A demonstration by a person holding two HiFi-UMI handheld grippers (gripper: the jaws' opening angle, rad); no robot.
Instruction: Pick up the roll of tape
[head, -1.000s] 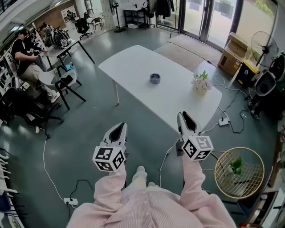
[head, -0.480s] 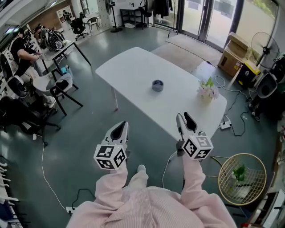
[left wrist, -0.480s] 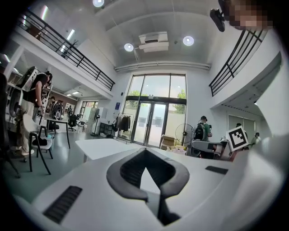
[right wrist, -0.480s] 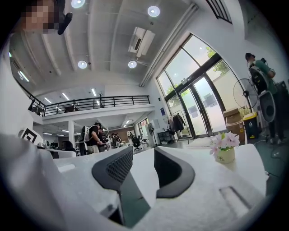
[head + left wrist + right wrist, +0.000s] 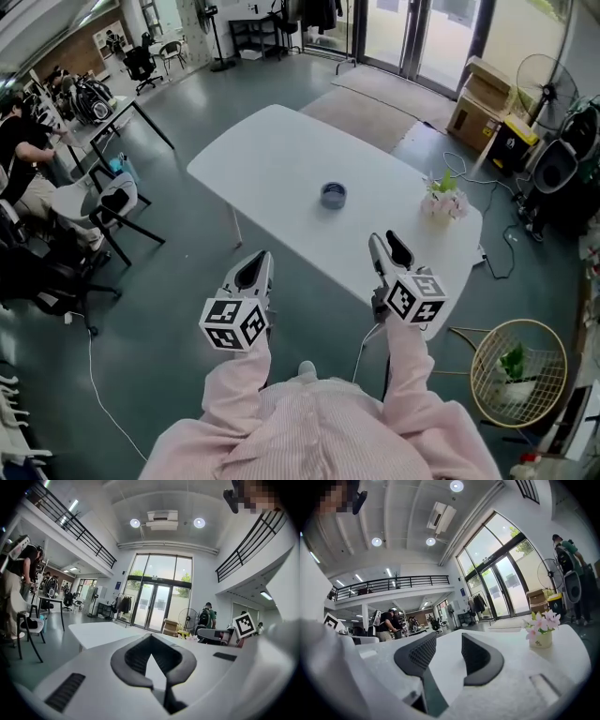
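The roll of tape (image 5: 333,194), a small blue-grey ring, lies flat near the middle of the white table (image 5: 272,150). Both grippers hover over the floor on the near side of the table, short of its edge. My left gripper (image 5: 254,267) points at the table with its fingertips touching and nothing between them; the left gripper view shows the pads (image 5: 140,656) meeting at the tip. My right gripper (image 5: 388,247) is nearer the table edge and its jaws are opening, with only a bare gap between the pads (image 5: 417,653). Neither gripper view shows the tape.
A small pot of pink flowers (image 5: 444,202) stands on the table's right end, also seen as a flower pot (image 5: 540,632) from the right gripper. Chairs (image 5: 103,202) and a seated person (image 5: 19,150) are at the left. A round wire basket (image 5: 518,370) and cables lie at the right.
Both grippers have moved forward toward the table, which now lies closer beneath them. The right gripper's jaws stand wider apart than before.
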